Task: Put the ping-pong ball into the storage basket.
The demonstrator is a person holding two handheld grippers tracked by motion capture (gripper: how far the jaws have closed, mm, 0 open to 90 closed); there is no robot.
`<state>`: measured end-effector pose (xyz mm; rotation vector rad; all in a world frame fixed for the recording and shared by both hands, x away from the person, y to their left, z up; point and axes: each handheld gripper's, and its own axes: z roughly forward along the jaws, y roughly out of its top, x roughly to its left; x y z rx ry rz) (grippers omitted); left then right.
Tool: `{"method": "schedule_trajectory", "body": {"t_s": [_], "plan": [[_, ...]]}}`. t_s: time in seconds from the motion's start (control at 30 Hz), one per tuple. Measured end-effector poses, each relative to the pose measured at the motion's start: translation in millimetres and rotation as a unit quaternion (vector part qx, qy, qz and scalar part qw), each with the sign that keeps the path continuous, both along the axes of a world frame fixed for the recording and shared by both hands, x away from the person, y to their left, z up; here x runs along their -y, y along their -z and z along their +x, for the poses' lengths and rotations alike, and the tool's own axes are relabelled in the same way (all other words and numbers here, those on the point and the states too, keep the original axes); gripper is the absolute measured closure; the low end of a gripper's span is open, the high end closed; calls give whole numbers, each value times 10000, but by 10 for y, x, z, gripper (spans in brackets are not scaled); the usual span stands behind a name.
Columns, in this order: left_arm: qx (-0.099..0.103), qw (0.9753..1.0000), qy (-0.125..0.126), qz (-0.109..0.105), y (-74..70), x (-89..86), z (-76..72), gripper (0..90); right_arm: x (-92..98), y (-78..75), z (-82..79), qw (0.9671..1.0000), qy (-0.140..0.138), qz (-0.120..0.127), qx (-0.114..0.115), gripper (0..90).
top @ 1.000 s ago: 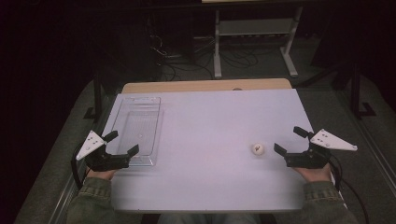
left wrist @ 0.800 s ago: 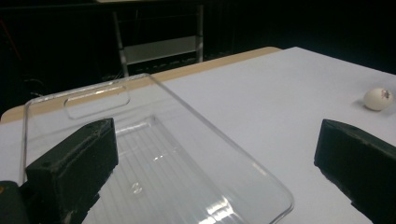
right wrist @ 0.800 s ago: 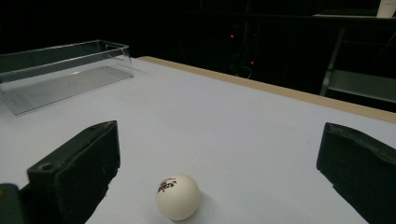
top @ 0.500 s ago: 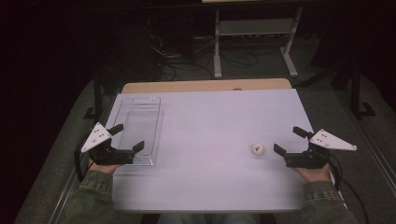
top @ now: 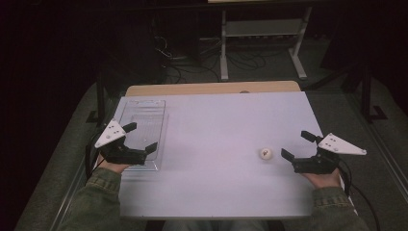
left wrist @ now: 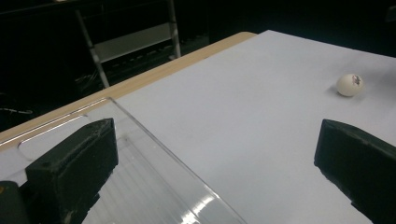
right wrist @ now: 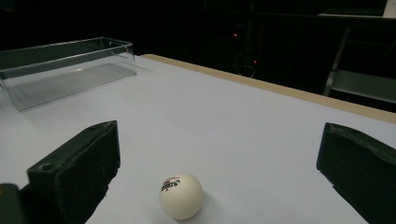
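Note:
A white ping-pong ball (top: 264,153) with a small printed mark lies on the white table, right of centre. My right gripper (top: 296,145) rests open just right of it, with a small gap between them. In the right gripper view the ball (right wrist: 181,196) sits low between the wide-apart jaws of that gripper (right wrist: 219,135), nearer the left one. A clear plastic tray (top: 143,101) lies along the table's left side. My left gripper (top: 141,136) hangs open over the tray's near end, holding nothing. The left gripper view has the tray's rim (left wrist: 154,140) between its jaws and the ball (left wrist: 350,85) far off.
The table's far edge is a bare wooden strip (top: 211,88). Beyond it, on the dark floor, stand a metal shelf frame (top: 260,29) and loose cables. The tray (right wrist: 70,70) is empty. A wide white stretch of table lies between the tray and the ball.
My left gripper has moved forward and to the right, from the tray's near left corner to over its near end. The right gripper and the ball have hardly shifted.

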<state>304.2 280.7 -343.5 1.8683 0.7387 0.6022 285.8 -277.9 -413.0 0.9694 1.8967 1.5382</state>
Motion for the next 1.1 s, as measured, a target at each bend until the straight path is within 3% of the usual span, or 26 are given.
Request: {"method": "schedule_trajectory", "body": {"t_s": [0.43,1.1], "plan": [[-88,9987,399,318,-127,257,119,0,4,-2,0,10000,-38,36,-7,0],[-219,9928,946,700,-258,622,265,0,20,-8,-1,9999,4,114,-5,0]]}}
